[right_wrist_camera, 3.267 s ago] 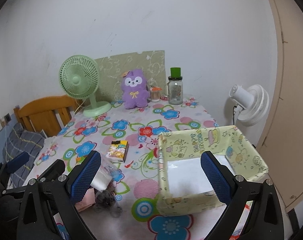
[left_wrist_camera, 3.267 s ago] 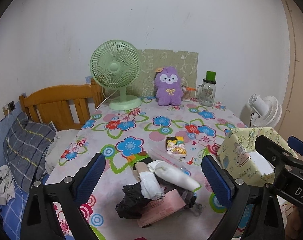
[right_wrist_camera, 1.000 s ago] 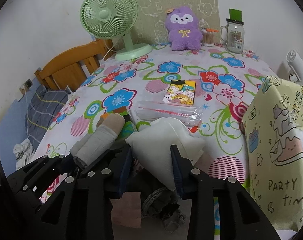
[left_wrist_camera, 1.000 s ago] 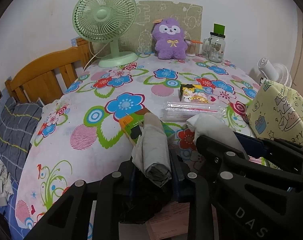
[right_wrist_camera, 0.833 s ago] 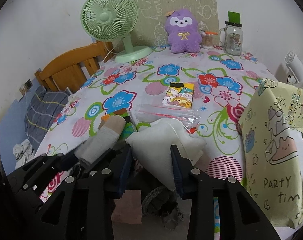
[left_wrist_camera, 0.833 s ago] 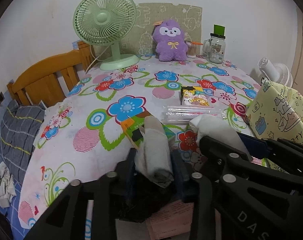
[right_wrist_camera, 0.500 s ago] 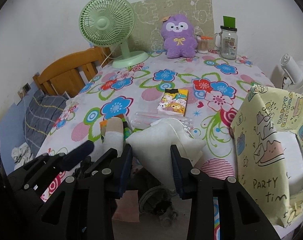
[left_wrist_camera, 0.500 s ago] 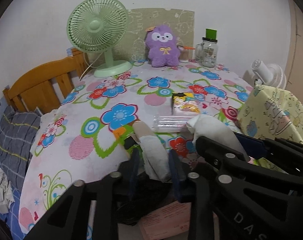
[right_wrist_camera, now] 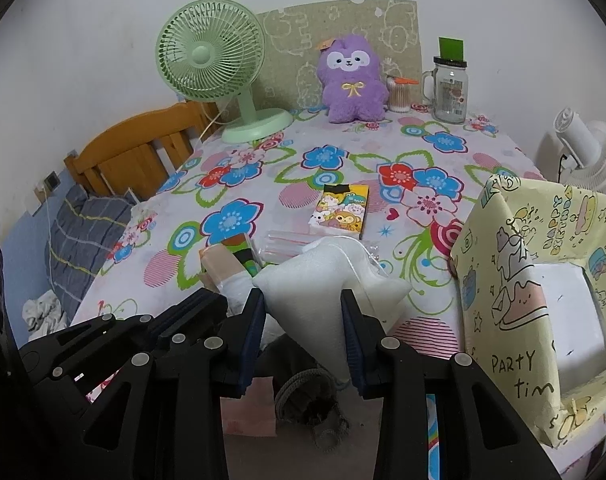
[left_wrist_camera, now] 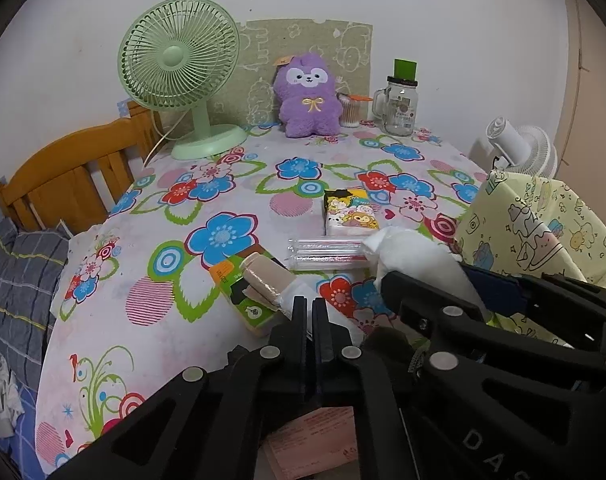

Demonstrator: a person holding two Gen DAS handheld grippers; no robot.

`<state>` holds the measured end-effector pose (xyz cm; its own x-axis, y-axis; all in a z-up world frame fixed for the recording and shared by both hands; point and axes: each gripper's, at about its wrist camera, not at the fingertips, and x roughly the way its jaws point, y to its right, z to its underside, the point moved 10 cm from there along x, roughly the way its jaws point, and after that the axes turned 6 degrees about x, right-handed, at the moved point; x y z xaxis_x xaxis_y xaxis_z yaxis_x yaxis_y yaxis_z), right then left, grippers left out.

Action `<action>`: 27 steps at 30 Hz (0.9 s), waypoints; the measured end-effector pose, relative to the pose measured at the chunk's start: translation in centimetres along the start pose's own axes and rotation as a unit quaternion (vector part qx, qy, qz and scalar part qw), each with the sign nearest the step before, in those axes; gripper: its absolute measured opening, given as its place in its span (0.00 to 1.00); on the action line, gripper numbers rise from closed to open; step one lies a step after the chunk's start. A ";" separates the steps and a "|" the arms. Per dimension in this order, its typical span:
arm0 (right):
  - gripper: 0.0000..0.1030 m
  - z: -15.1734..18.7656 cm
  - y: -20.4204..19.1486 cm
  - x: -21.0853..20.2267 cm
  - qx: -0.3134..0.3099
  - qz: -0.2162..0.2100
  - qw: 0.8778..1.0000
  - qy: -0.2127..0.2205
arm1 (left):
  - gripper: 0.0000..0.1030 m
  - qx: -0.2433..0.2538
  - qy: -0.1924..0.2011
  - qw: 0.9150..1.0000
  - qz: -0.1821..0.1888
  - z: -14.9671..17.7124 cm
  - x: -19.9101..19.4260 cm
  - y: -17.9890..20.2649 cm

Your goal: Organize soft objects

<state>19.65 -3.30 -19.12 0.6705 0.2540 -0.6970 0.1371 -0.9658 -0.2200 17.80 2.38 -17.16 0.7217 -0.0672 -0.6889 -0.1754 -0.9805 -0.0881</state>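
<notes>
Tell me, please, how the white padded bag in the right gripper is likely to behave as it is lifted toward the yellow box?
The white padded bag bulges past the right gripper, so it is probably soft and light. Its free corners would likely sag or swing. Its surface looks smooth, so it might slip on the way to the yellow box.

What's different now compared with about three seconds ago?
Both tools went from open above the table to shut. The right tool now grips the white cloth. The left tool closed almost fully; the beige roll slipped out and lies in front. The yellow box, purple plush and green fan stayed put.
</notes>
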 end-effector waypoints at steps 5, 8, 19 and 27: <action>0.39 -0.3 0.2 0.1 0.000 0.006 1.000 0.003 | 0.36 -0.017 -0.012 1.000 -0.005 0.2 0.6 -0.7; 0.39 -0.5 0.6 0.4 0.005 0.012 1.000 0.003 | 0.50 -0.021 -0.015 1.000 -0.005 0.1 1.0 -1.0; 0.39 -0.6 1.2 2.2 0.008 0.018 1.000 -0.013 | 0.59 -0.028 -0.040 0.999 0.002 0.2 3.6 -0.9; 0.38 -0.2 1.6 3.2 0.015 0.017 0.999 -0.026 | 0.35 -0.029 -0.050 0.998 0.014 0.4 4.9 -0.1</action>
<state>22.12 -4.05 -21.59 0.6351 0.2242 -0.7392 0.0928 -0.9722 -0.2152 21.09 2.27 -20.85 0.6460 -0.0791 -0.7592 -0.1530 -0.9878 -0.0273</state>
